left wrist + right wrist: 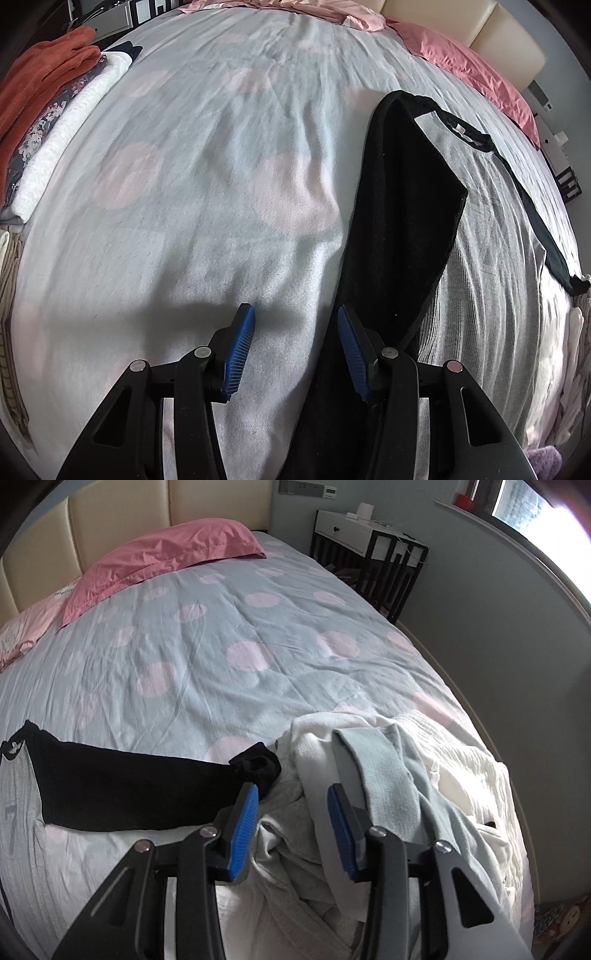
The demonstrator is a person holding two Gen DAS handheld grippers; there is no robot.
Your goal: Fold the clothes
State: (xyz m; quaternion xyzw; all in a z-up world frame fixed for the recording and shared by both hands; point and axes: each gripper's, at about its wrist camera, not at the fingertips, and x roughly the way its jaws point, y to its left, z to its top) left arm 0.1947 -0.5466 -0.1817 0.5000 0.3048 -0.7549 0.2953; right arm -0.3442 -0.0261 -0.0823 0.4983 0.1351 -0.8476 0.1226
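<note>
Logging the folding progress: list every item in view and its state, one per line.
left tongs: open, empty
right tongs: open, empty
grey and black shirt: lying on the bed, black sleeve folded over the body
folded stack: neatly piled at the bed's edge
unfolded pile: crumpled, untouched
pink pillow: lying at the headboard
bedspread: spread out, wrinkled

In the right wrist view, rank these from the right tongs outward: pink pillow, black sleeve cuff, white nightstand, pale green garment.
1. Pale green garment, just ahead-right of the right tongs; black sleeve cuff, ahead-left. Too close to call.
2. Pink pillow, far left by the headboard.
3. White nightstand, far right, beyond the bed.
</note>
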